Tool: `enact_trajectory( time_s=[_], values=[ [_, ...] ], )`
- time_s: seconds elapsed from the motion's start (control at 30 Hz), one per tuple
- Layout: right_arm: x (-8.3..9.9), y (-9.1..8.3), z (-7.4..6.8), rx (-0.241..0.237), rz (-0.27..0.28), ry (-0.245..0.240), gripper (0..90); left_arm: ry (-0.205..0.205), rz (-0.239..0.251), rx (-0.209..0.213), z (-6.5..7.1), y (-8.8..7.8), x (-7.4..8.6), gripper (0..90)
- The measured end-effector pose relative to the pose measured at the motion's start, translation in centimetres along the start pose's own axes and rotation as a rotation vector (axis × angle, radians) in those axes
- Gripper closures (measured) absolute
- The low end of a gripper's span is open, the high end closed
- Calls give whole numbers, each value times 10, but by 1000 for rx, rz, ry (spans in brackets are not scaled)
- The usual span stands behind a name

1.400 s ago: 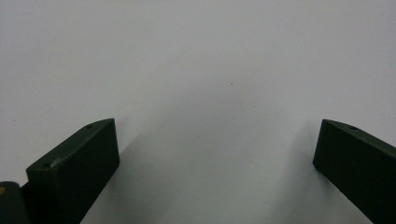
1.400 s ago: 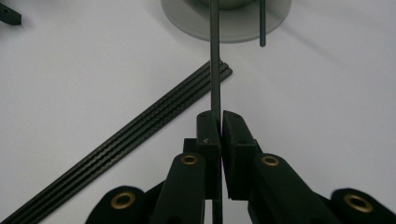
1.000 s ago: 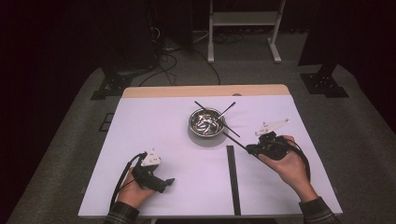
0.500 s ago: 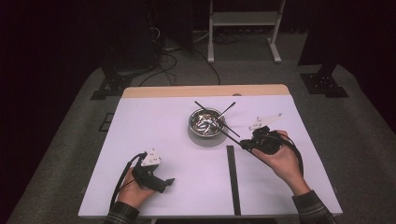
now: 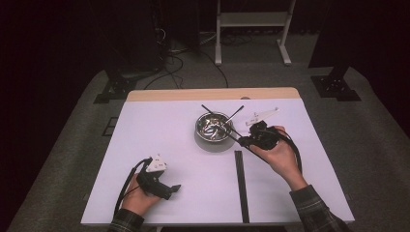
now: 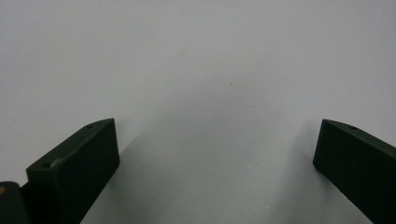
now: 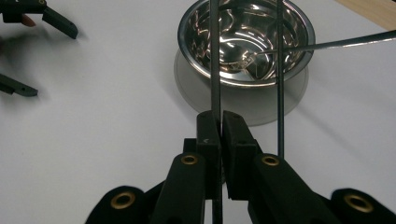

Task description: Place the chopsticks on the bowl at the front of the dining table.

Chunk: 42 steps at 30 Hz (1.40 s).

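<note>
A shiny metal bowl (image 5: 212,127) (image 7: 243,42) stands on the white table just beyond the middle. My right gripper (image 5: 247,142) (image 7: 222,116) is at the bowl's right, shut on a thin black stick (image 5: 240,139) (image 7: 215,70) that reaches out over the bowl. A second thin black stick (image 5: 207,109) (image 7: 280,93) lies across the bowl beside it. A metal spoon (image 5: 238,112) (image 7: 327,44) leans in the bowl, its handle pointing out to the far right. My left gripper (image 5: 170,189) (image 6: 217,135) rests near the front left edge, open, with bare table between its jaws.
A long black strip (image 5: 240,186) lies on the table (image 5: 145,135) in front of the bowl, running toward the front edge. A wooden band (image 5: 212,94) marks the far edge. Dark floor, cables and a white stand (image 5: 251,19) lie beyond.
My right gripper has carried the black stick leftward and farther from the person, up to the bowl. The left gripper has stayed where it was.
</note>
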State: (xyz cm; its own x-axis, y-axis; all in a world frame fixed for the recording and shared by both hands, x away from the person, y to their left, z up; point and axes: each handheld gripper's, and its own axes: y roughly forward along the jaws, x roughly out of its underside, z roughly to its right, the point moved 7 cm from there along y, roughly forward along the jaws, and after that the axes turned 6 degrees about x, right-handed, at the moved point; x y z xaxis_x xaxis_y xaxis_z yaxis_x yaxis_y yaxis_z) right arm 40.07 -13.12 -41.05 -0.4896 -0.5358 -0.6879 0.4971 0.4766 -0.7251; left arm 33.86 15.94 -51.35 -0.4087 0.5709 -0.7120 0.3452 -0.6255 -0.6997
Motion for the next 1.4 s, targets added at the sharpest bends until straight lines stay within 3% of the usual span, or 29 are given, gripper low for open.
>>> enact_trajectory(
  time_s=[0.2, 0.77, 1.4],
  values=[
    [-12, 14, -3, -21, 2, 6, 854, -1, 0, 0, 0, 0, 0, 0],
    [-40, 47, -1, 18, -15, 22, 854, 3, -2, 0, 0, 0, 0, 0],
    [-64, 85, 4, 26, -30, 67, 854, -1, -1, 2, 0, 0, 0, 0]
  ],
)
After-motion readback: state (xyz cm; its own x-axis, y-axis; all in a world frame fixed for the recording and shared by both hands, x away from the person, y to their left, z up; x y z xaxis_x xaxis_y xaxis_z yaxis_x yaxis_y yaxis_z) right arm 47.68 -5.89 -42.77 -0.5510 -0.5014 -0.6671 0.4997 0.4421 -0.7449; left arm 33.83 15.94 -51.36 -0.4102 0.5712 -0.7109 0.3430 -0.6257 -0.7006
